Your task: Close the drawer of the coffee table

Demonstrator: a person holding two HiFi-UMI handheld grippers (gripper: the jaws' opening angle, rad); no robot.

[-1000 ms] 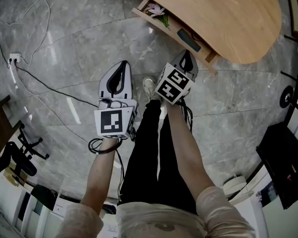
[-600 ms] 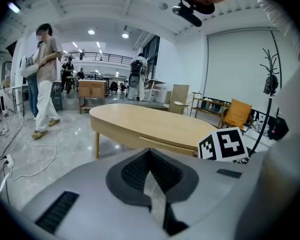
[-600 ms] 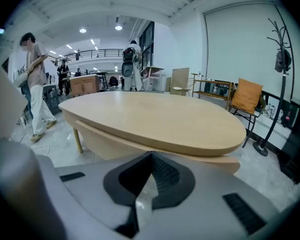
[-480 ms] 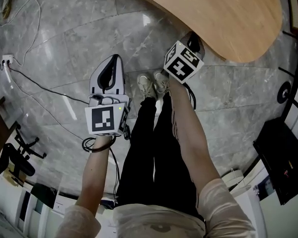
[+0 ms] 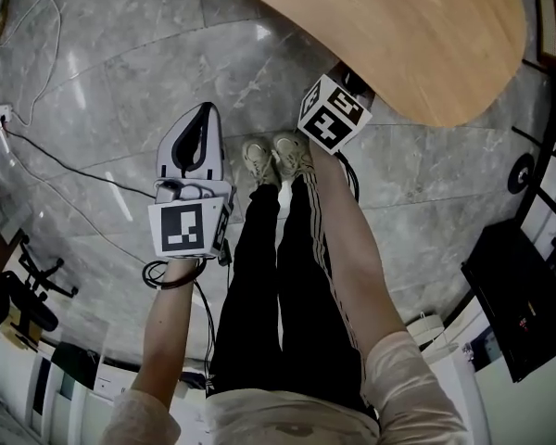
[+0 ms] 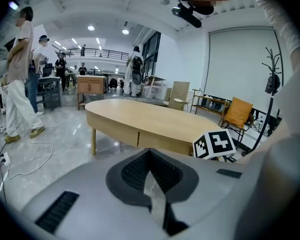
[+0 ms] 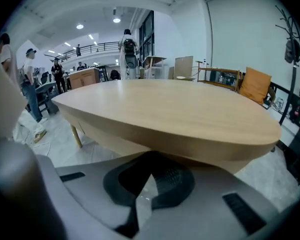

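Note:
The oval wooden coffee table (image 5: 417,35) fills the upper right of the head view. No open drawer shows there. In the left gripper view the drawer front (image 6: 165,145) lies flush with the table's side (image 6: 110,126). My right gripper's marker cube (image 5: 334,112) sits at the table's edge, and its tip reaches under the top. In the right gripper view the right gripper (image 7: 151,155) is shut and empty, close against the side under the tabletop (image 7: 180,109). My left gripper (image 5: 207,109) hangs over the floor left of the table, shut, with nothing in it.
The person's legs and shoes (image 5: 276,156) stand between the two grippers. A cable and a socket (image 5: 0,114) lie on the marble floor at left. A black case (image 5: 524,304) sits at right. People (image 6: 20,74) stand far left, and an orange chair (image 6: 238,114) stands behind the table.
A second ago the drawer stood open with a flower and a dark object inside. It is now out of sight under the tabletop. My right gripper moved toward the table; the left shifted slightly.

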